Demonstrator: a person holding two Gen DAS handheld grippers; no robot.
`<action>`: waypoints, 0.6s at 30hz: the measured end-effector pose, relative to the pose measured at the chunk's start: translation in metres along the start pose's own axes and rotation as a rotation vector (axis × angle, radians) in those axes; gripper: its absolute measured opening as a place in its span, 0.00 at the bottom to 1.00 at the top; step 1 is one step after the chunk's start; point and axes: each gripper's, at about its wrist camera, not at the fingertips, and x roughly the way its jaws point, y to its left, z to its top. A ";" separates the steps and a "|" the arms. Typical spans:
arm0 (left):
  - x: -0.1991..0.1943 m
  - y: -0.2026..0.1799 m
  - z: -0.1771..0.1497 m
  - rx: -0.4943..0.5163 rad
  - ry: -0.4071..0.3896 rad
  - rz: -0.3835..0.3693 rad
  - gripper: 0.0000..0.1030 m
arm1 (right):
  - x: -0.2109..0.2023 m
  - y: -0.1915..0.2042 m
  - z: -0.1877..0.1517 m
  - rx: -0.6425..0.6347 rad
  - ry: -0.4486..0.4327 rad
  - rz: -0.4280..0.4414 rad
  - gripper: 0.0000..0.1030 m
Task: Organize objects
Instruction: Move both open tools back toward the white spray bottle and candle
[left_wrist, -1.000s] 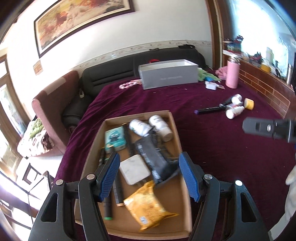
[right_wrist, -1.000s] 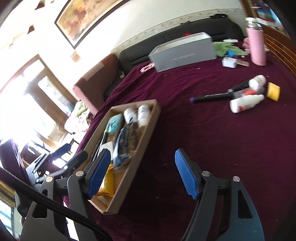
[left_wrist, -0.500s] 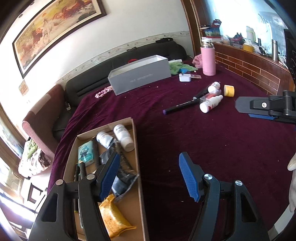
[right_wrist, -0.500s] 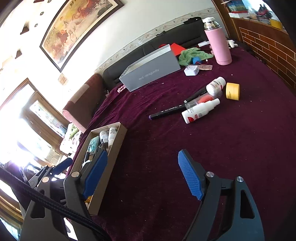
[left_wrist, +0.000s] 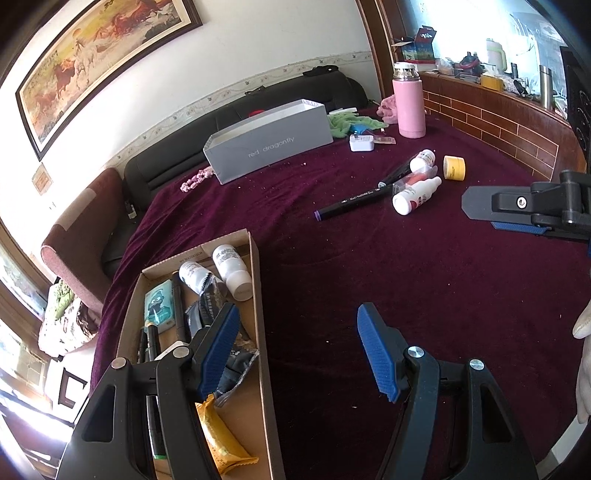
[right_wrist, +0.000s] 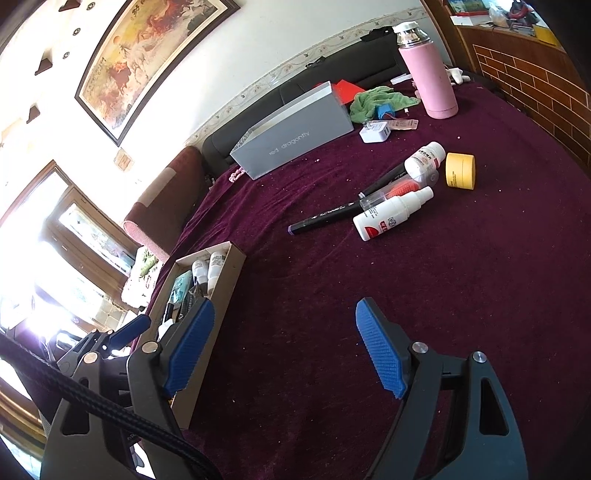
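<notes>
A cardboard box (left_wrist: 255, 295) at the left of the maroon table holds white bottles (left_wrist: 232, 269), a teal pack, a black pouch, pens and a yellow snack pack (left_wrist: 221, 439). Farther right lie a black marker (left_wrist: 351, 203), a white spray bottle (left_wrist: 415, 195), a pill bottle (left_wrist: 424, 158) and a yellow tape roll (left_wrist: 454, 167). My left gripper (left_wrist: 297, 310) is open over bare cloth beside the box's right wall. My right gripper (right_wrist: 284, 306) is open and empty, short of the marker (right_wrist: 325, 218) and spray bottle (right_wrist: 391, 214). Its side shows in the left wrist view (left_wrist: 517, 210).
A grey shoebox (left_wrist: 269, 147) stands at the back, with a white charger (left_wrist: 362, 142), green cloth (left_wrist: 347, 120) and pink flask (left_wrist: 408, 107) to its right. A brick-pattern ledge (left_wrist: 498, 122) borders the right side. A gloved hand (left_wrist: 583, 332) shows at the right edge.
Both grippers have moved right, from over and beside the box toward the loose items; the box now sits at the left of each view. The right jaws stand slightly wider.
</notes>
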 end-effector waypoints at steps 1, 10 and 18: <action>0.002 -0.001 0.000 0.001 0.004 -0.001 0.58 | 0.001 -0.002 0.000 0.003 0.001 0.000 0.77; 0.024 -0.018 0.013 0.028 0.033 -0.029 0.58 | 0.005 -0.025 0.017 0.035 -0.005 -0.045 0.77; 0.046 -0.033 0.021 0.052 0.061 -0.052 0.58 | 0.007 -0.061 0.051 0.086 -0.044 -0.129 0.77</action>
